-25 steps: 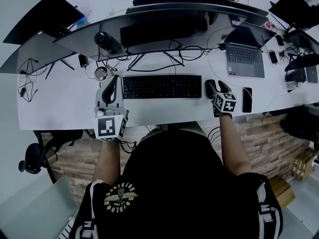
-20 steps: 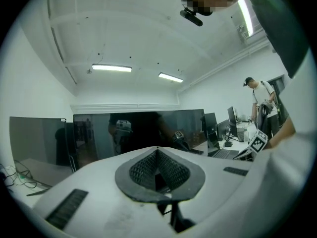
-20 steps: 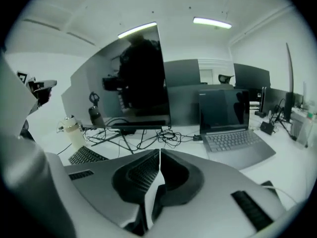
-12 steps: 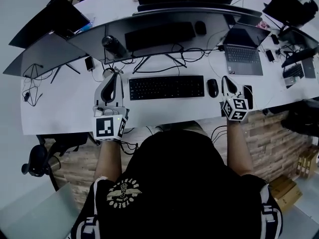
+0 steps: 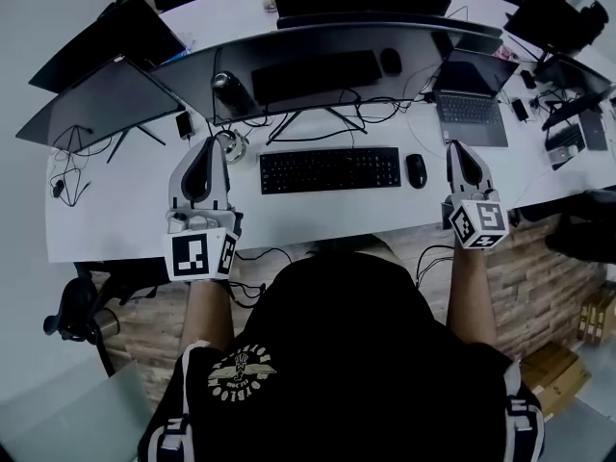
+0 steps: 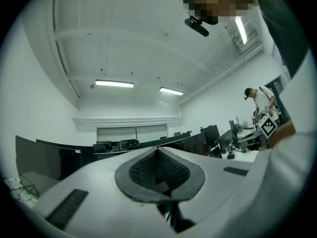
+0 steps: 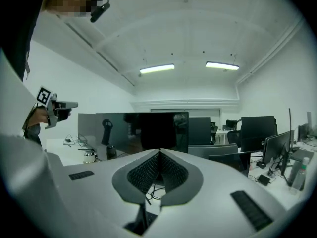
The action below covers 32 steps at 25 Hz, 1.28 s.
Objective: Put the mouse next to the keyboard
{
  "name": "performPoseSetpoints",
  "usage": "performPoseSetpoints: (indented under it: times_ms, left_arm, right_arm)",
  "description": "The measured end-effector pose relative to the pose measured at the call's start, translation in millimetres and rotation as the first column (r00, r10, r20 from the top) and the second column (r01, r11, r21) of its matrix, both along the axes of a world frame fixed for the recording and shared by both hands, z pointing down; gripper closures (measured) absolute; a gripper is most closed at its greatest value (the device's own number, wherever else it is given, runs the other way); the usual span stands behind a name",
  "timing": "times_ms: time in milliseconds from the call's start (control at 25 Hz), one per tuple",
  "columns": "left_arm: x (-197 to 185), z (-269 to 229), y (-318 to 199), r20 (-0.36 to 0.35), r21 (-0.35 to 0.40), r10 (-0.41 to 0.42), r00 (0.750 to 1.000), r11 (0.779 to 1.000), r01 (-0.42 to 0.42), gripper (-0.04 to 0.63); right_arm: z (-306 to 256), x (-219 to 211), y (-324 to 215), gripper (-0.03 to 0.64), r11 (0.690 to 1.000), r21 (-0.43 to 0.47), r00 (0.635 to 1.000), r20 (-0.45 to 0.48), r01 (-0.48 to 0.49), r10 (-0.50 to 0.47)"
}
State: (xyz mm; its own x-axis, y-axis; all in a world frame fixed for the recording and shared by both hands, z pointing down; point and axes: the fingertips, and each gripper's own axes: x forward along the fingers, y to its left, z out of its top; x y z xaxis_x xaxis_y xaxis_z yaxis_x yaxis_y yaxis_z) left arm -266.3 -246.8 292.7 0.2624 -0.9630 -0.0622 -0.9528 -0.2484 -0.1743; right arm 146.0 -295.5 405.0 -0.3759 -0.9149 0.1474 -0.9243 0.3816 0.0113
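Black and oval, the small computer mouse (image 5: 416, 169) lies on the white counter (image 5: 125, 210), just beside the right end of the flat black keyboard (image 5: 330, 169). The left gripper (image 5: 206, 144) and right gripper (image 5: 458, 147) hover above the counter's near edge, both clenched on nothing.

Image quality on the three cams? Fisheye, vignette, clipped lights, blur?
Head view: strong fisheye, the desk edge bows and the corners darken; the mouse and keyboard are sharp. Left gripper view: round black vignette, ceiling lights clipped to white, the left gripper close-up and soft. Right gripper view: same vignette and clipped lights; the dark monitor ahead carries faint reflections.
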Motion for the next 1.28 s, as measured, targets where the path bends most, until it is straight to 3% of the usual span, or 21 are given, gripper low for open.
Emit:
performPoseSetpoints:
  times_ms: [360,640,760,920,1280]
  left_arm:
    - [0.4,-37.0,31.3,-0.025,0.064,0.057,0.998,0.996,-0.055,0.594]
    - [-4.1,-48.1,52.5,-0.049,0.094,0.094,0.994,0.992,-0.089,0.594]
    - [-7.1,-48.8,59.4,-0.042,0.094,0.084,0.996,0.992,-0.08,0.594]
    - [-15.8,-40.8,65.6,0.032,0.079,0.049,0.998,0.996,-0.051,0.594]
    - [-15.7,-26.9,76.2,0.018,0.053,0.046,0.999,0.998,-0.047,0.594]
  right_arm:
    - [-101.9,-24.1,46.4,0.616,0.993,0.113,0.999,0.032,0.015,-0.019]
    - [-149.0,-34.9,84.9,0.617,0.982,0.186,0.999,0.034,0.022,-0.029]
    - [-158.8,-38.7,94.4,0.617,0.979,0.2,0.999,0.021,0.026,-0.031]
    - [-155.3,-46.1,97.8,0.617,0.981,0.191,0.999,0.015,0.03,-0.033]
    - [-144.9,-44.0,111.9,0.617,0.987,0.16,0.999,0.013,0.028,-0.031]
